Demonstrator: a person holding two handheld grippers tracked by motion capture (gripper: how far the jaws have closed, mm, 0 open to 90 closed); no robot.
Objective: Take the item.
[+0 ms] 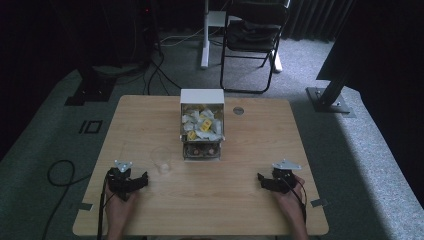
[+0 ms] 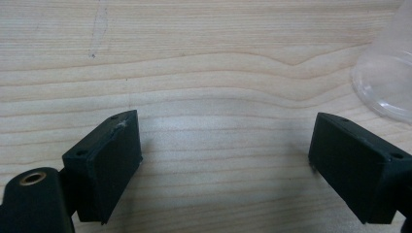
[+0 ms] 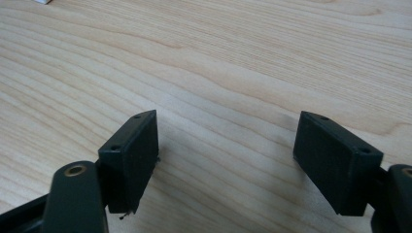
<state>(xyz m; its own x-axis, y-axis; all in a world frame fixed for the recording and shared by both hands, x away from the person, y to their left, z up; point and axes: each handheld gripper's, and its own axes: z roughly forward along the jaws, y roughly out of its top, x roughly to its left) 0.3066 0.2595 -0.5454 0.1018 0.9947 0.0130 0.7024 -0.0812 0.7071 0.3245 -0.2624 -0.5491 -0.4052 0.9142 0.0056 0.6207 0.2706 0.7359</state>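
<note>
A white dispenser box (image 1: 202, 117) of small packets, their print too small to be read, is seen at the middle of the wooden table (image 1: 260, 135). The left gripper (image 1: 145, 177) is held with jaws wide apart, nothing between them, beside a clear plastic cup (image 1: 161, 160), cut off in its own view. The right gripper (image 1: 259, 177) is likewise spread and empty.

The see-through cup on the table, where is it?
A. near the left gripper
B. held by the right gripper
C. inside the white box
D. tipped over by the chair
A: the clear plastic cup stands on the wooden table just ahead of the left gripper, and its edge shows beside that gripper's open jaws in the left gripper view.
</note>
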